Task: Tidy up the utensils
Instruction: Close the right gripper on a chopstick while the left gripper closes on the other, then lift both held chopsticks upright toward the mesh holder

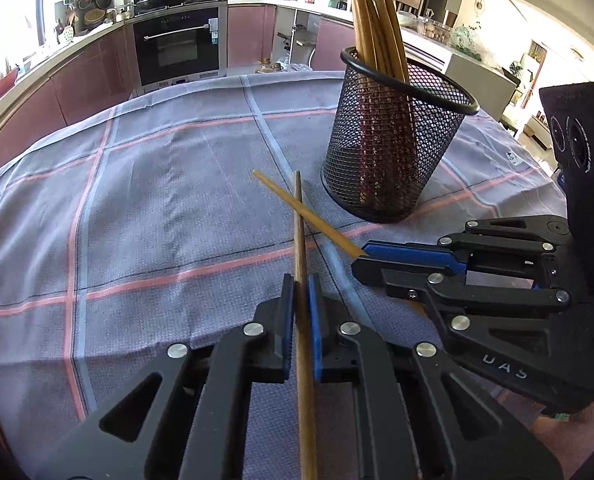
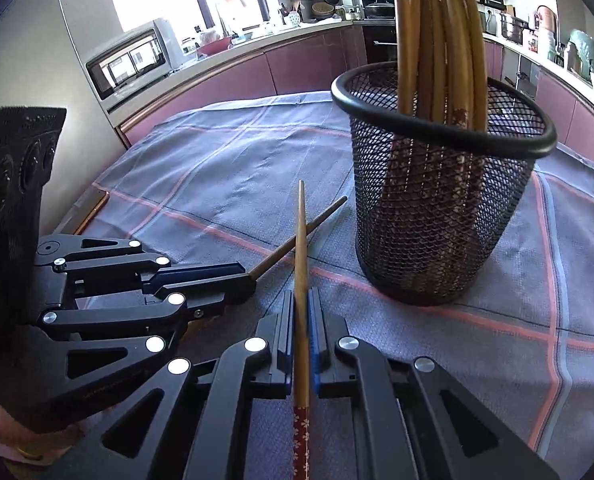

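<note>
My left gripper [image 1: 300,280] is shut on a bamboo chopstick [image 1: 298,224] that points forward over the checked tablecloth [image 1: 157,200]. My right gripper [image 1: 362,261] comes in from the right, shut on a second chopstick [image 1: 297,202] that crosses the first. In the right wrist view, the right gripper [image 2: 301,300] pinches its chopstick [image 2: 302,232], whose rear end has a red flower pattern. The left gripper [image 2: 251,278] holds the other chopstick [image 2: 321,216] from the left. A black mesh cup [image 1: 393,140] [image 2: 437,208] with several chopsticks standing in it is just beyond the crossed tips.
The tablecloth [image 2: 217,168] covers a table whose far edge faces curved kitchen cabinets. A built-in oven [image 1: 177,52] is behind, and a countertop oven [image 2: 129,60] stands at the left. A hand [image 2: 1,432] grips the left tool.
</note>
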The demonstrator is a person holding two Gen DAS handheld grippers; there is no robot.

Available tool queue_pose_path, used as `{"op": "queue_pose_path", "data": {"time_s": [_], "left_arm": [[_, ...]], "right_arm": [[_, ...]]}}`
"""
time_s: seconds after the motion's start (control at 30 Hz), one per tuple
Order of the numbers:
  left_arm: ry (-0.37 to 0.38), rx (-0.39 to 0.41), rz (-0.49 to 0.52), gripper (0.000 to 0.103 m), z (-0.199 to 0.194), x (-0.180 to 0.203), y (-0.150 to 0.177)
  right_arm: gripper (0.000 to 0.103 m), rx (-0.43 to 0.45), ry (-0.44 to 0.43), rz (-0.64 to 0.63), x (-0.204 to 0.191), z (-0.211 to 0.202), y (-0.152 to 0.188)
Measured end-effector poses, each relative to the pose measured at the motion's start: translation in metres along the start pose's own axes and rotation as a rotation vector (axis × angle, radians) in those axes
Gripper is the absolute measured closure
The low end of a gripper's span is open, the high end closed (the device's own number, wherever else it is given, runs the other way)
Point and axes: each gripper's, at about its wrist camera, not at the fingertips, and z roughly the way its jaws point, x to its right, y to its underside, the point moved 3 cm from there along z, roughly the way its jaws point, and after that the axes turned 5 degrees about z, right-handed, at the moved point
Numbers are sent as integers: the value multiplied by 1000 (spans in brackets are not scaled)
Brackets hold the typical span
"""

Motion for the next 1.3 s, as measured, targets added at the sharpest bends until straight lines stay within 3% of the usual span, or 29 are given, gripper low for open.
{"op": "queue_pose_path", "data": {"time_s": [0.6,1.3], "left_arm": [[55,90,-40,95,-40,-4,-7],[104,176,-57,95,-82,-3,-11]], "right_arm": [[97,110,-80,-5,-7,-46,-8],[97,172,-94,15,-2,-70,-10]]}}
